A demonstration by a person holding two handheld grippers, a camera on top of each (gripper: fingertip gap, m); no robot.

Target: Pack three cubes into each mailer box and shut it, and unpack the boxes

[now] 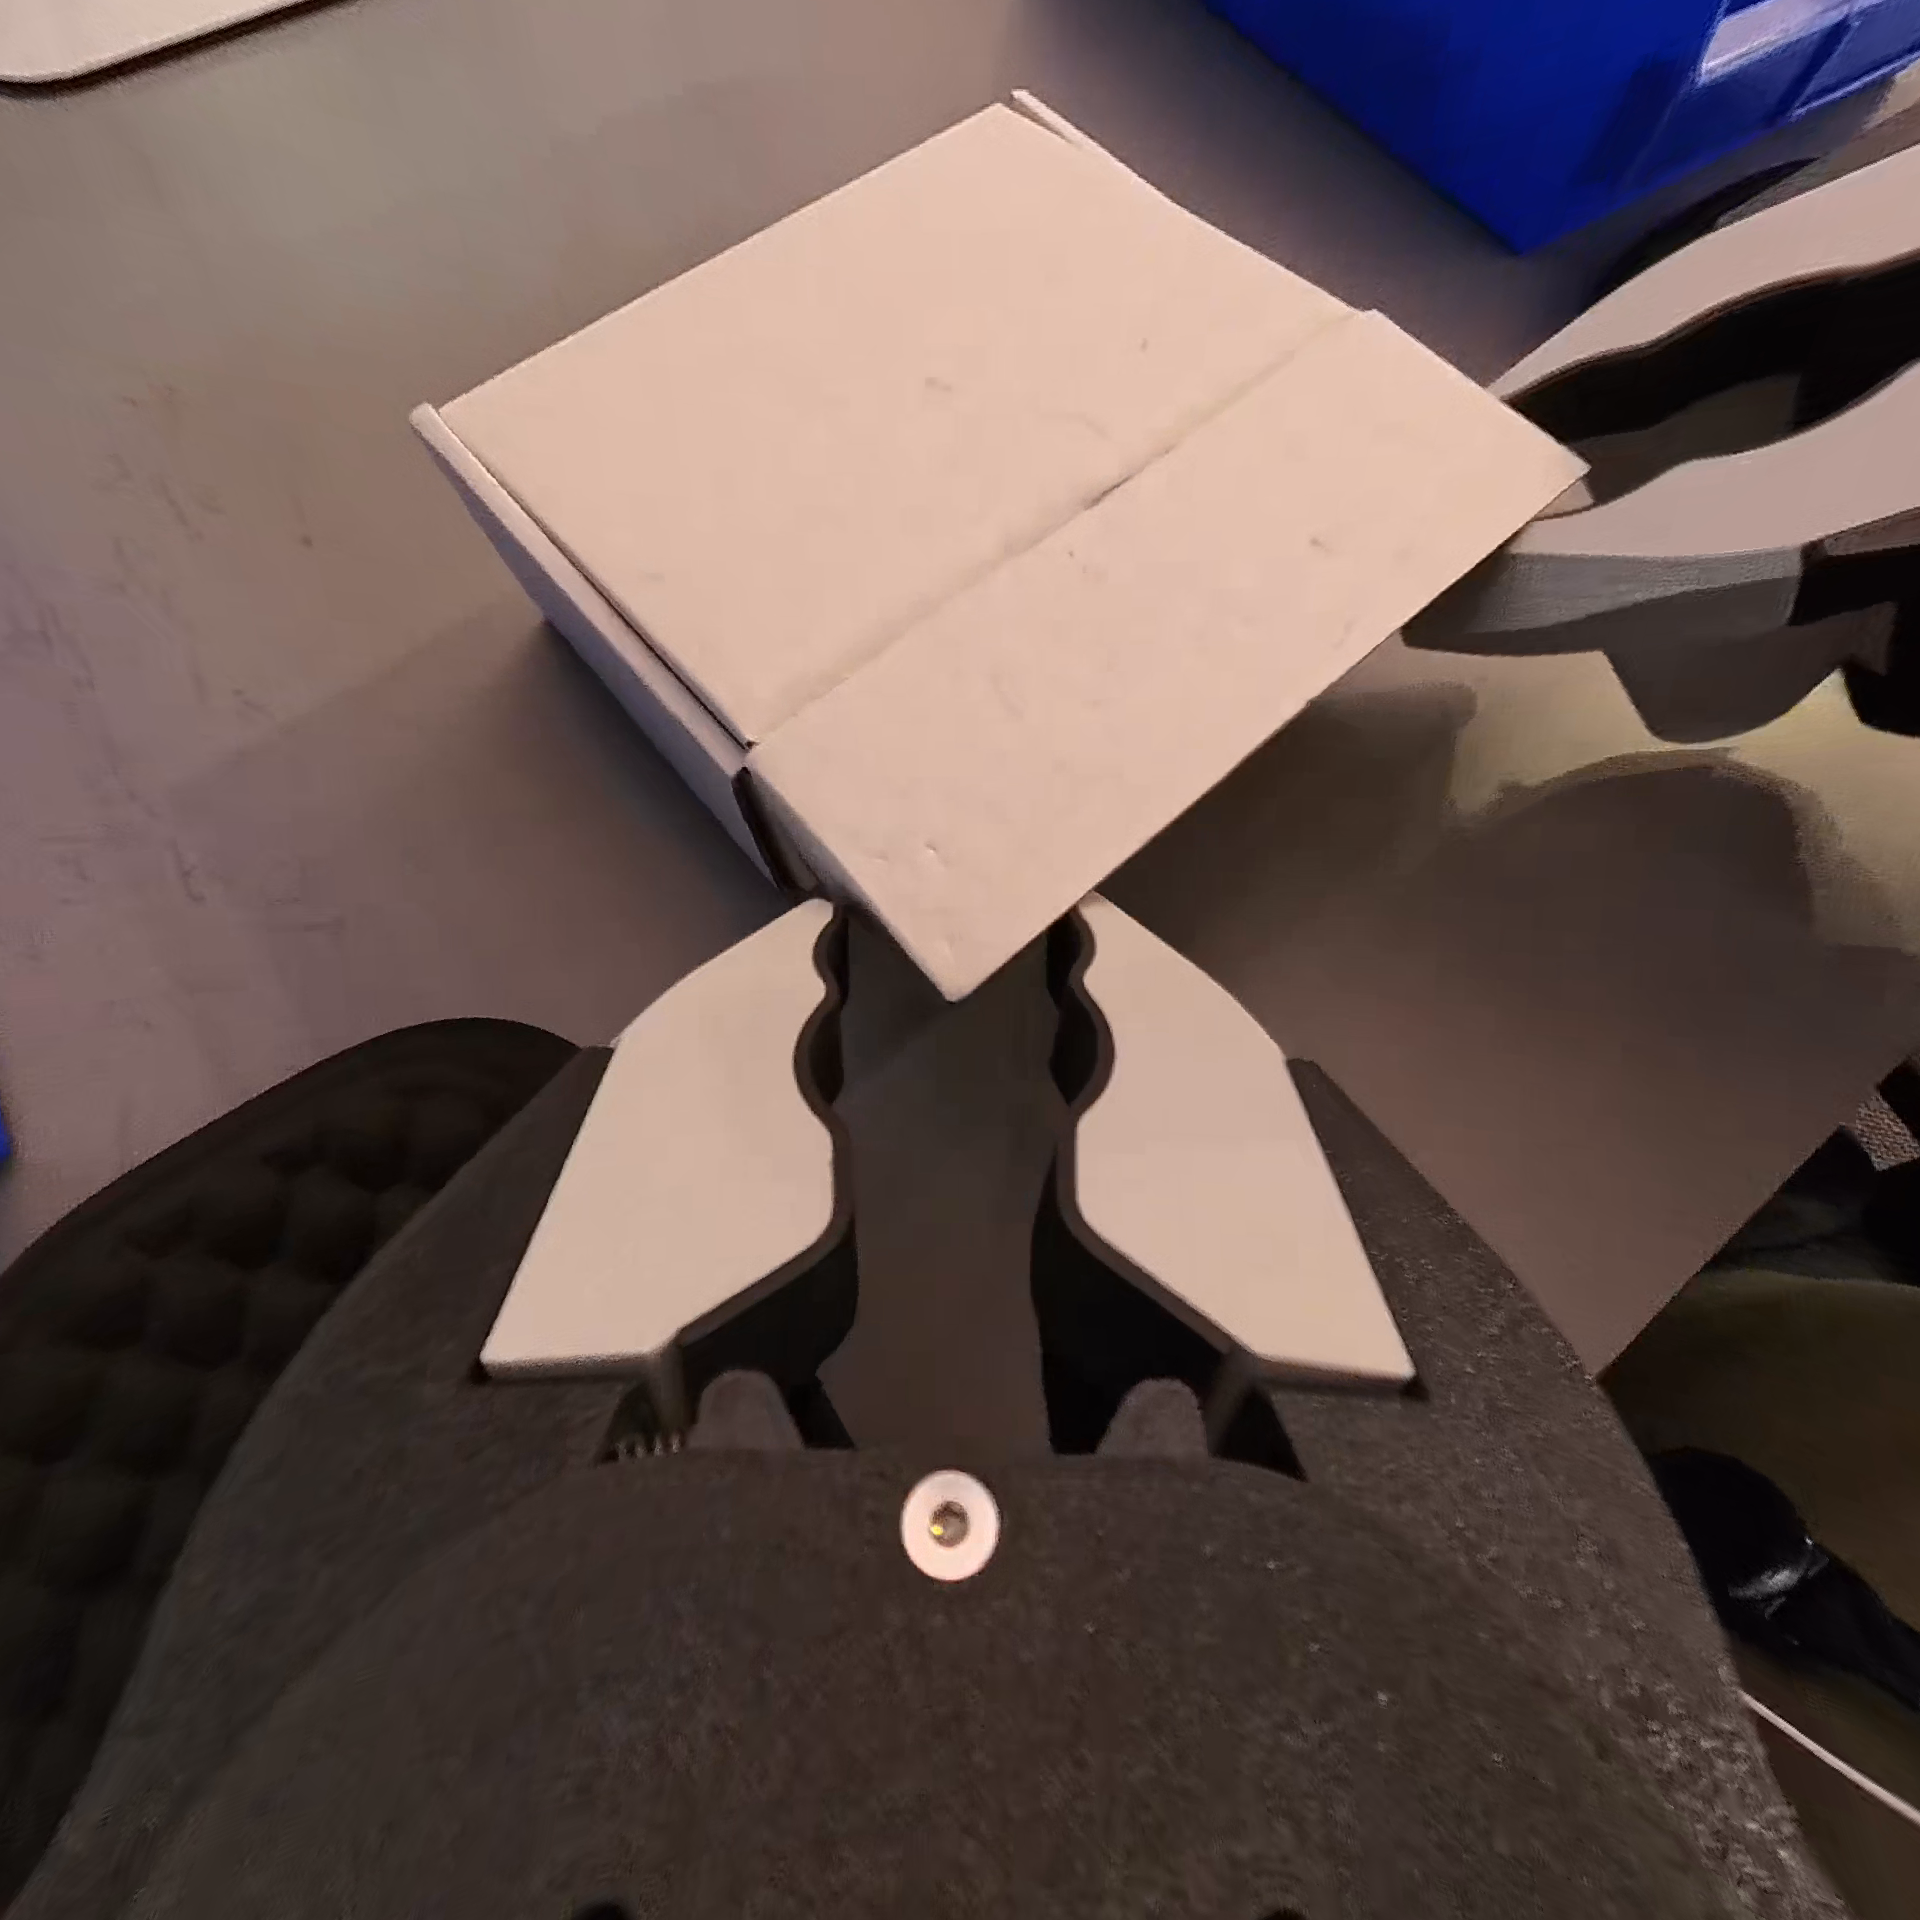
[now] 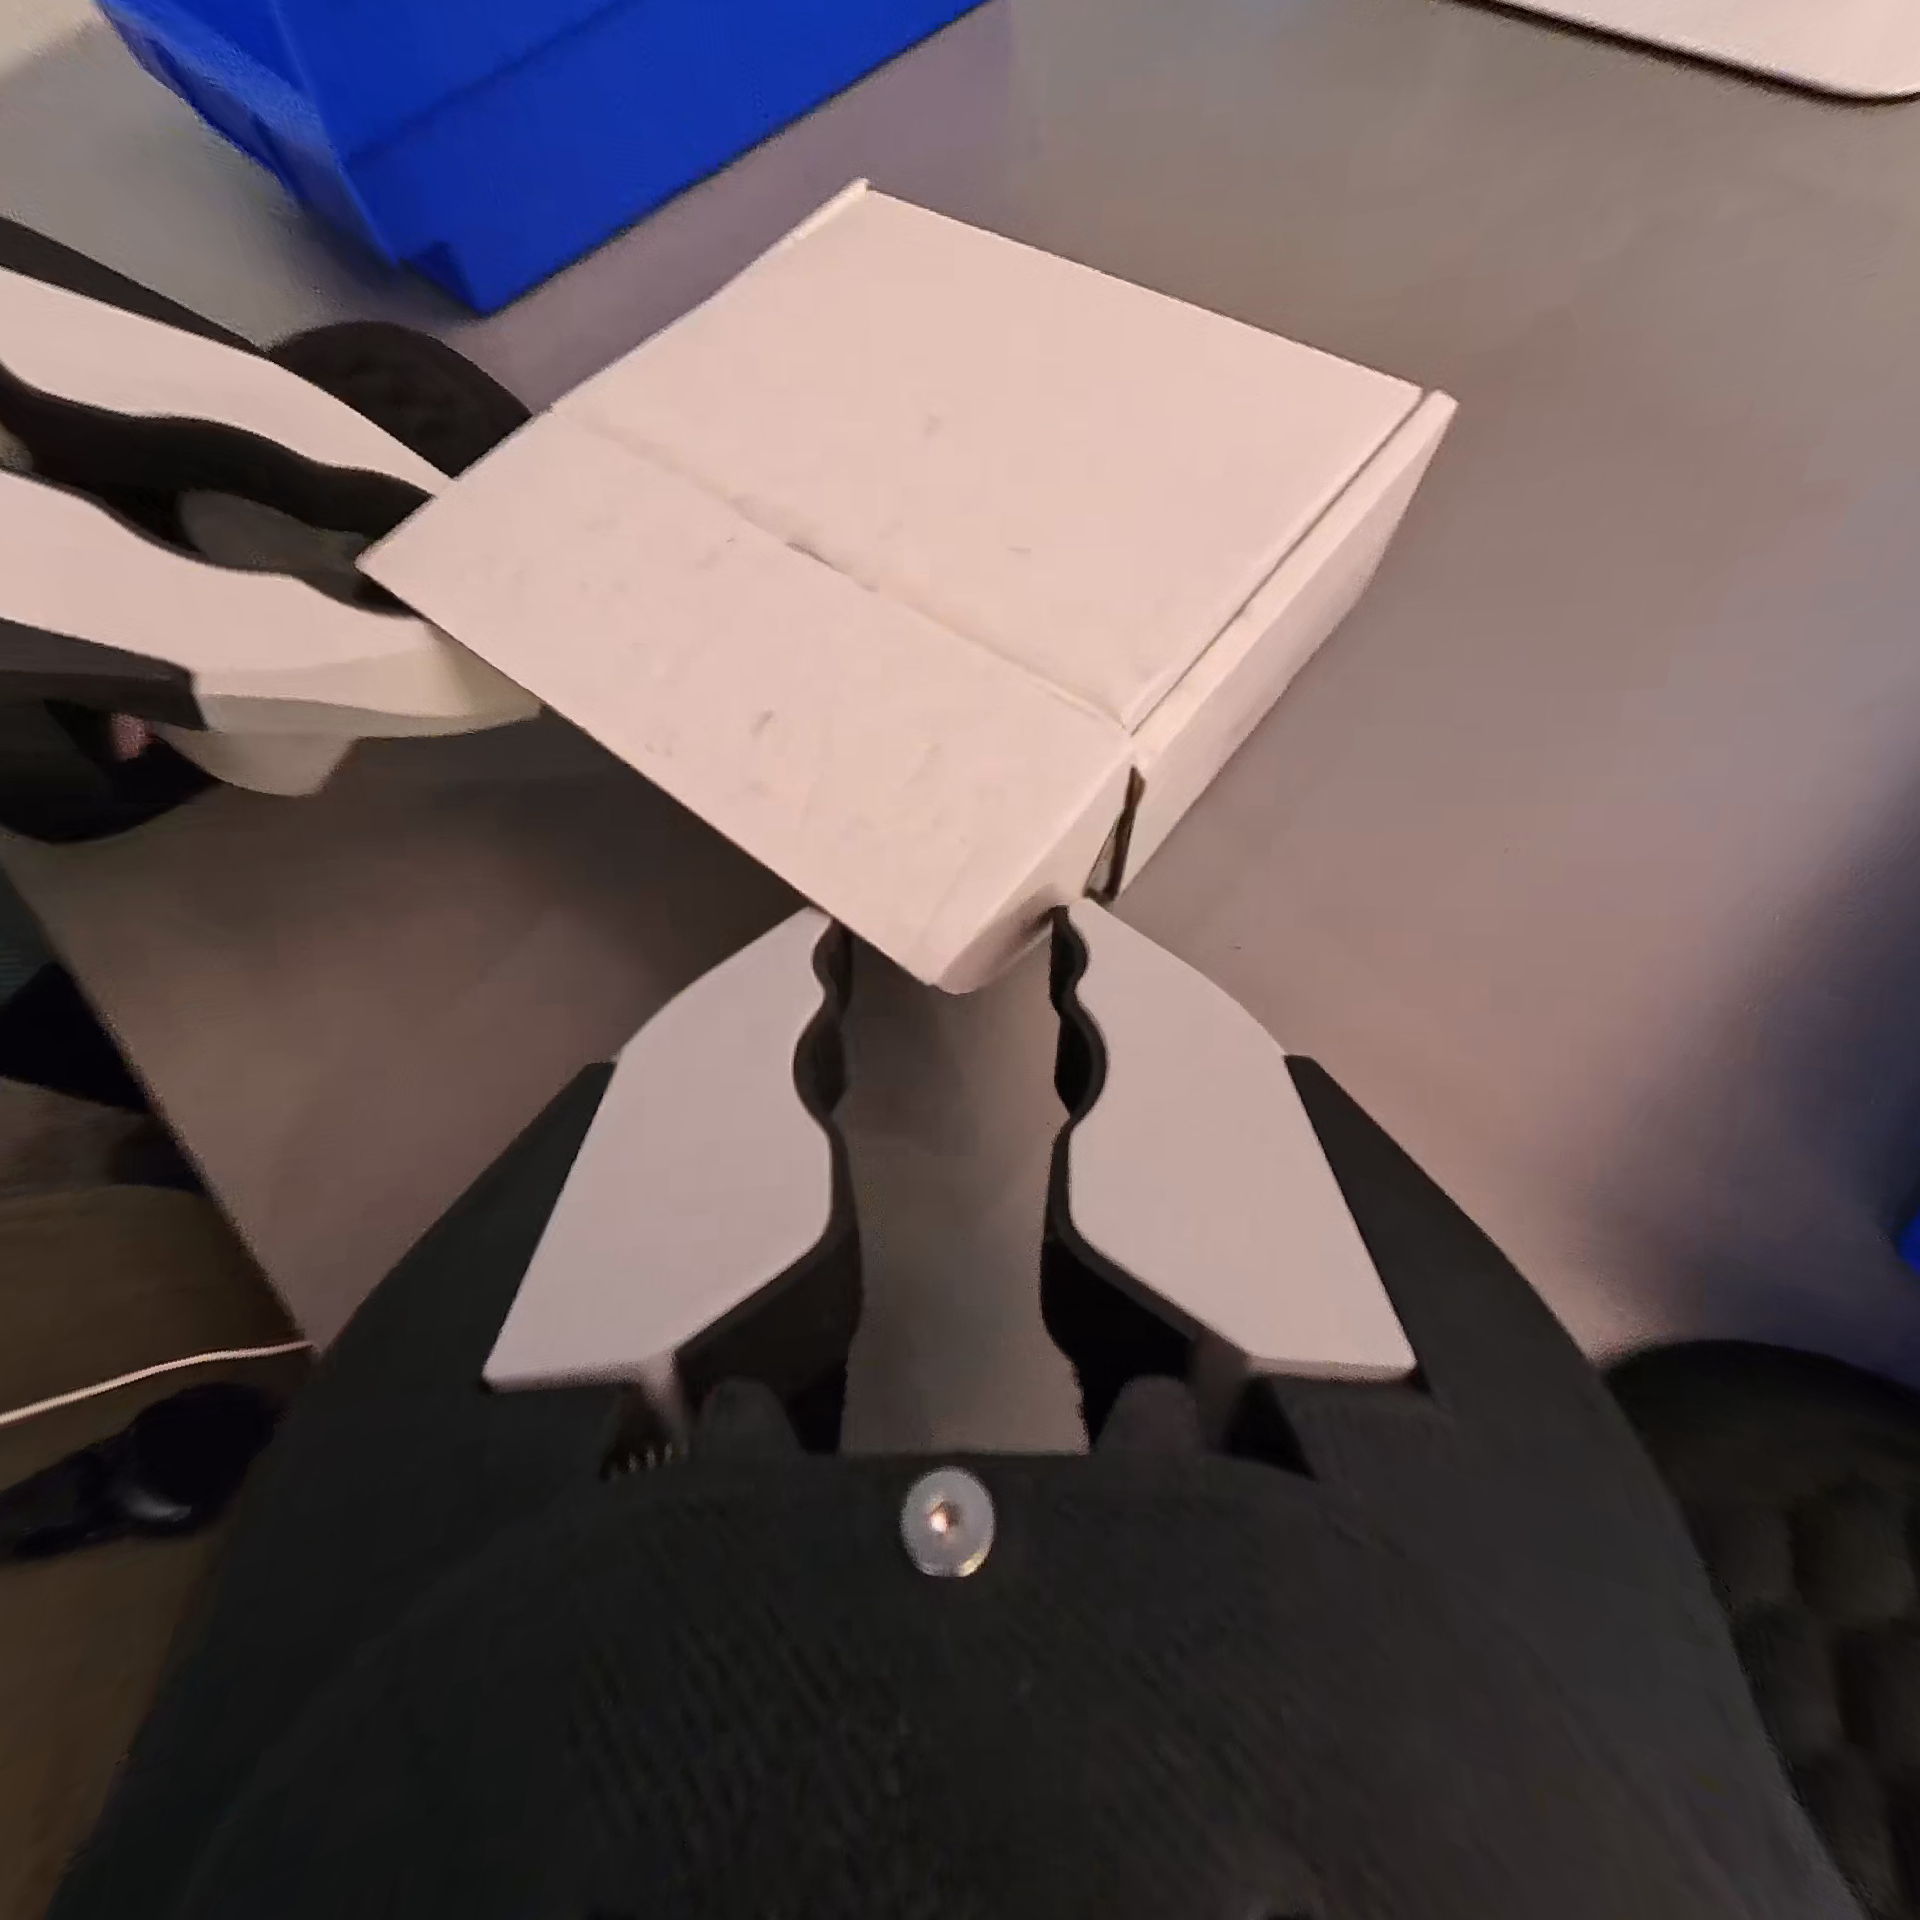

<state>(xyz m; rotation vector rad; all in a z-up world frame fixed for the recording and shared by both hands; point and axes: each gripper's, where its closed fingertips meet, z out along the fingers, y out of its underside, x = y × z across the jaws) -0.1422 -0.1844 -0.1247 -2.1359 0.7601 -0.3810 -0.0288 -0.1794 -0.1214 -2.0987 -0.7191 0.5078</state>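
Note:
A white mailer box point(image 1: 831, 436) sits on the grey table point(image 1: 229, 540), lid down, with its front flap point(image 1: 1091, 675) sticking out untucked above the table. No cube shows. My left gripper point(image 1: 948, 920) is open, and the flap's near corner lies over the gap between its fingers. My right gripper point(image 2: 940, 925) is open at the flap's other corner point(image 2: 966, 956). The box point(image 2: 1039, 416) and flap point(image 2: 727, 665) fill the middle of the right wrist view. Each view shows the other gripper's fingers point(image 1: 1714, 312) point(image 2: 260, 644) at the flap's far corner.
A blue bin point(image 1: 1558, 104) point(image 2: 468, 135) stands on the table behind the box. A flat white thing point(image 1: 104, 42) point(image 2: 1714, 42) lies at the far edge of view. The table's edge point(image 2: 156, 1091) runs close beside the grippers, with dark things below it.

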